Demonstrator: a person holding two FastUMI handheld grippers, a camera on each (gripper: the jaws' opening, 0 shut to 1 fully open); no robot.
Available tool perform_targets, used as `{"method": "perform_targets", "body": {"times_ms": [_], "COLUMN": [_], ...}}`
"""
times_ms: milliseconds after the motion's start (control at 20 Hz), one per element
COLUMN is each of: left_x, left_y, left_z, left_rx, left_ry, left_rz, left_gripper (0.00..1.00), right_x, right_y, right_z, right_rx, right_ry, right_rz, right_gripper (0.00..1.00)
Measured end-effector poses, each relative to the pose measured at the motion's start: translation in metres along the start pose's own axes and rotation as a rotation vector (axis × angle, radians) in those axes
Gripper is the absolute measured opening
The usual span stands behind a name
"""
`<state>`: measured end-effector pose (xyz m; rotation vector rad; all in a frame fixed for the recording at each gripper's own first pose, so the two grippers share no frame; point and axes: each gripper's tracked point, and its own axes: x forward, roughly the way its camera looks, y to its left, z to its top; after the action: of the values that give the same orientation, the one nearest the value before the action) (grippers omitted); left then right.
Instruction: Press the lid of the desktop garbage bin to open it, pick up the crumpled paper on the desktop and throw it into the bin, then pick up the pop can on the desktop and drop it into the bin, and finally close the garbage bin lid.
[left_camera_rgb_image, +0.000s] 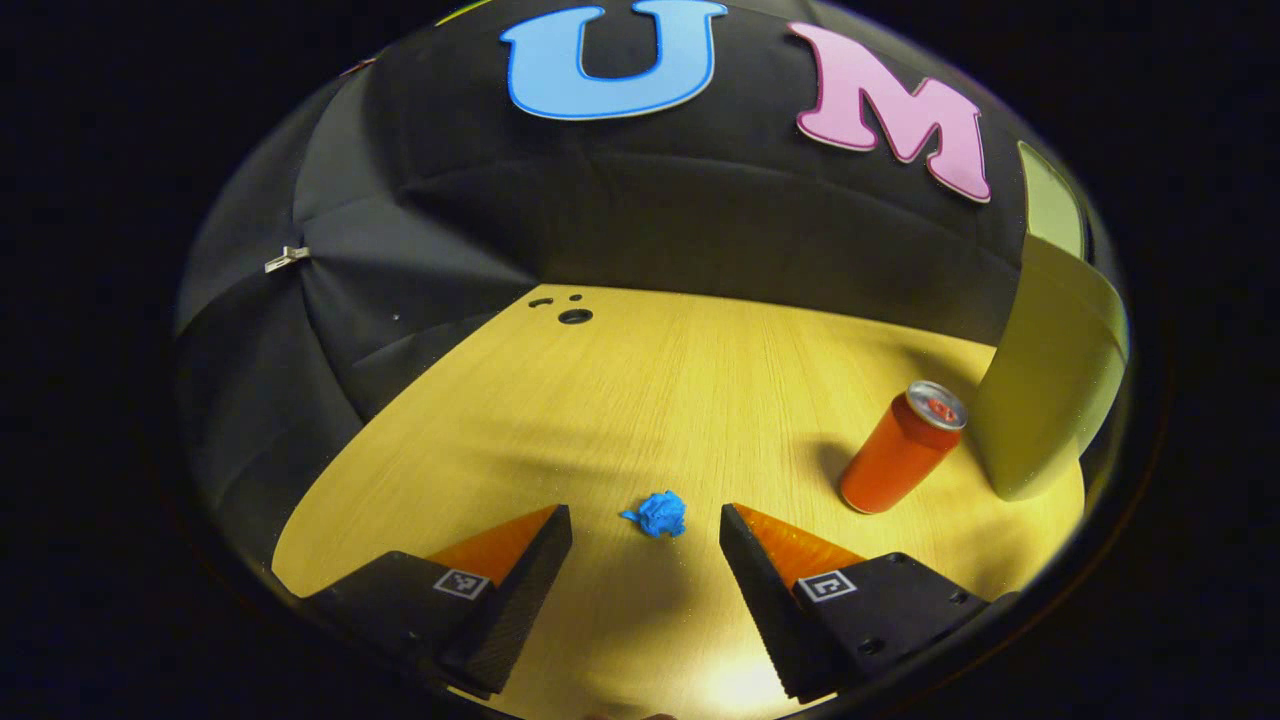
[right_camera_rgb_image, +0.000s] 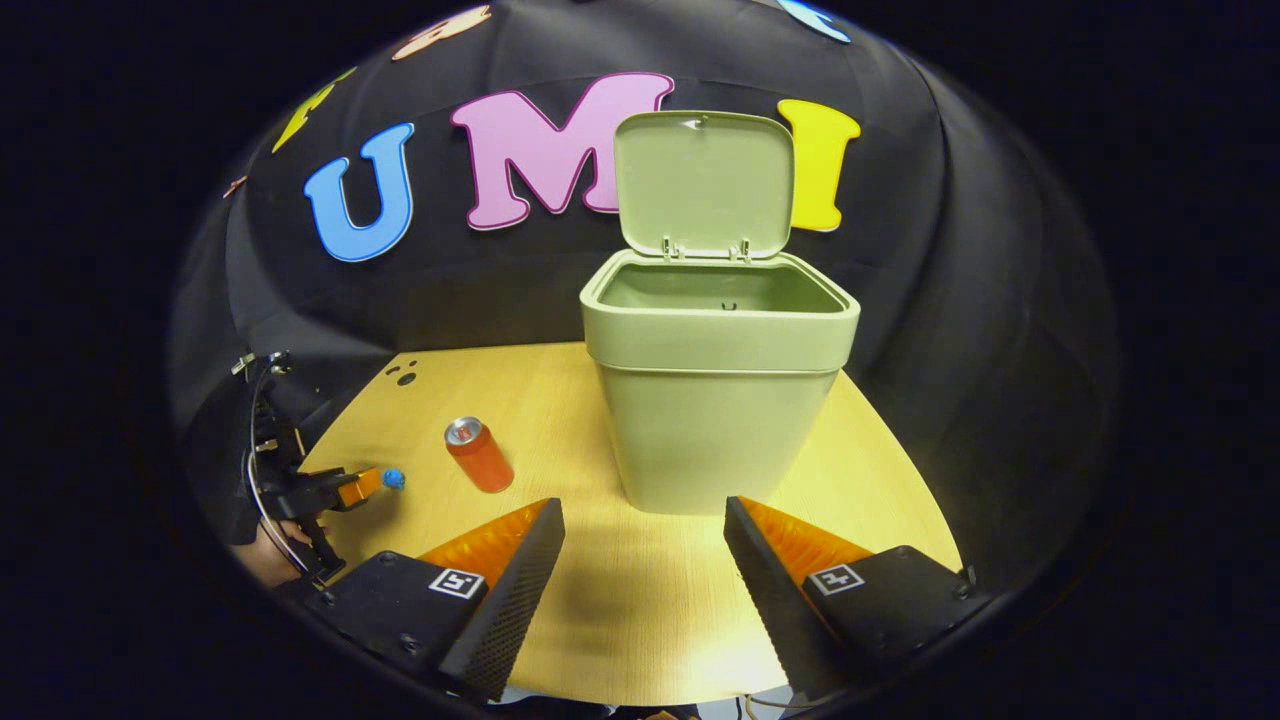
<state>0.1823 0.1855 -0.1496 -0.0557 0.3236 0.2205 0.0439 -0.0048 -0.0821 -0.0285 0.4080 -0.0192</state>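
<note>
The left claw (left_camera_rgb_image: 645, 525) stands spread wide with nothing in it, its two fingers low over the table (left_camera_rgb_image: 640, 400), and the crumpled paper (left_camera_rgb_image: 656, 514) lies straight ahead on its centre line, between the fingertips and a touch beyond them. The fingers do not touch the paper. It is a small lumpy wad with no clear long axis, so no turn of the claw looks necessary; a short push forward and a squeeze is, by my reading, all the next move asks. The right gripper view confirms this from across the table: there the left claw (right_camera_rgb_image: 372, 484), held in a person's hand (right_camera_rgb_image: 268, 552), has the paper (right_camera_rgb_image: 393, 479) right at its tips.

The right claw (right_camera_rgb_image: 645, 520) is also wide apart and empty, facing the garbage bin (right_camera_rgb_image: 718, 400) from just in front, and lies well apart from the paper, so the left claw is plainly the nearer one for the pickup.

Outward from the left claw, the pop can (left_camera_rgb_image: 903, 446) stands upright to the right and farther off, near the bin's wall (left_camera_rgb_image: 1045, 380) at the view's edge. In the right gripper view the can (right_camera_rgb_image: 478, 455) stands between the paper and the bin, apart from both.

The bin's lid (right_camera_rgb_image: 703, 183) stands upright on its hinge and the mouth is open, so the pressing step looks done and the paper pickup is in hand.

The table is pale wood grain, flat and smooth; a light wad may skid when pinched. A few small dark holes (left_camera_rgb_image: 574, 315) mark its far corner, and black cloth closes the booth behind.
</note>
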Motion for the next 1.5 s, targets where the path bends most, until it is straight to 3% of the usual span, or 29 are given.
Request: {"method": "perform_targets", "body": {"times_ms": [200,500,650,700,900,1250,1450,1500], "left_x": [0.025,0.056,0.058,0.057,0.058,0.055,0.043,0.038], "left_y": [-0.005,-0.002,-0.008,-0.009,-0.014,-0.025,-0.026,-0.028], "left_z": [-0.012,-0.024,-0.027,-0.029,-0.029,-0.030,-0.017,-0.011], "left_rx": [0.065,0.072,0.046,0.031,0.031,0.059,0.045,0.039], "left_ry": [0.032,0.075,0.081,0.090,0.090,0.101,0.072,0.063], "left_rz": [0.005,0.022,-0.007,-0.007,-0.010,-0.011,-0.005,-0.010], "left_gripper": [0.95,0.99,0.96,0.89,0.86,0.33,0.27,0.30], "right_x": [-0.005,-0.004,-0.003,-0.002,-0.001,-0.008,-0.010,-0.010], "right_y": [-0.011,-0.016,-0.017,-0.017,-0.013,-0.013,-0.010,-0.008], "right_z": [-0.006,-0.024,-0.033,-0.036,-0.041,-0.046,-0.051,-0.053], "right_rx": [-0.008,-0.011,-0.019,-0.008,0.024,0.021,0.030,0.031], "right_ry": [0.022,0.079,0.103,0.109,0.121,0.115,0.113,0.115], "right_rz": [-0.016,-0.023,-0.024,-0.021,-0.010,-0.002,0.010,0.019], "right_gripper": [1.00,1.00,1.00,1.00,1.00,1.00,0.99,0.99]}}
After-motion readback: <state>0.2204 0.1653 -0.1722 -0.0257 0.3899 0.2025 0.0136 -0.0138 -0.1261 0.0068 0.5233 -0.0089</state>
